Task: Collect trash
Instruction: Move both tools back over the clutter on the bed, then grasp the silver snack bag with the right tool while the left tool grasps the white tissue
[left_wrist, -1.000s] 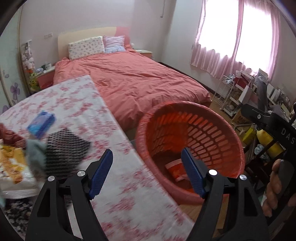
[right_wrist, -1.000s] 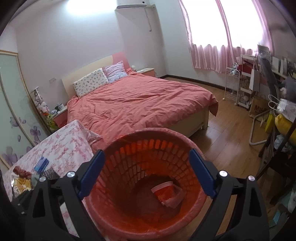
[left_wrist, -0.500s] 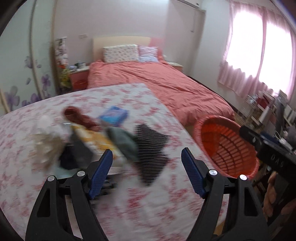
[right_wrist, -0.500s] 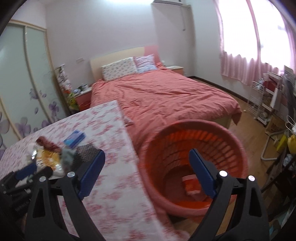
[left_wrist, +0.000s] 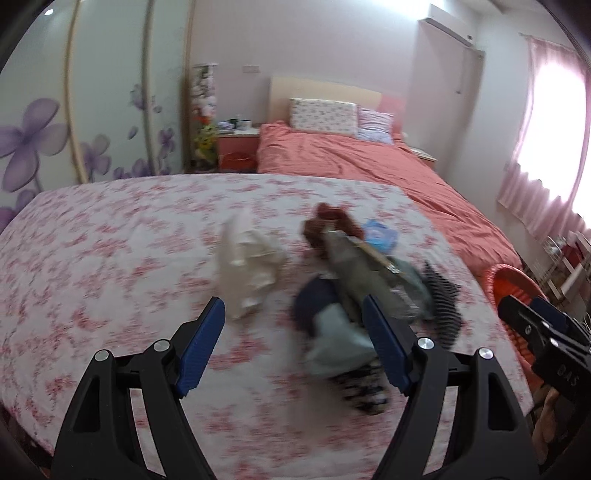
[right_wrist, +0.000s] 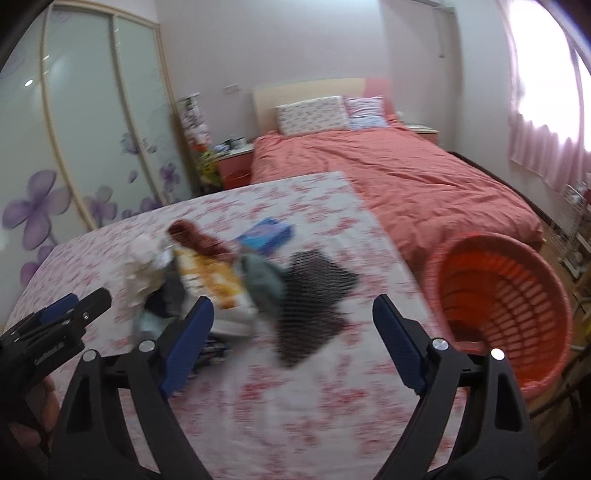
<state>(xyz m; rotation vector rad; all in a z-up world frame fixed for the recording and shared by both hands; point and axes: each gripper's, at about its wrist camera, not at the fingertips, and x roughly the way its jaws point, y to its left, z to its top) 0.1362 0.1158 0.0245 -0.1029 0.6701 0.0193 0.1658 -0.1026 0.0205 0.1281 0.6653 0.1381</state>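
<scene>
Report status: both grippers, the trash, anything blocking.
Left gripper, right gripper open, empty. Trash pile on floral table; orange basket alongside. Nothing blocking.

Landmark: the table (right_wrist: 295, 413).
Trash pile (right_wrist: 229, 280): lay on the table, toward its left half in the right wrist view.
Mesh piece (right_wrist: 314, 291): lay at the pile's right edge.
Basket (right_wrist: 506, 302): stood on the floor just right of the table.
Bed (right_wrist: 406, 173): stood behind the table.
Wardrobe (right_wrist: 85, 140): stood behind and left.
</scene>
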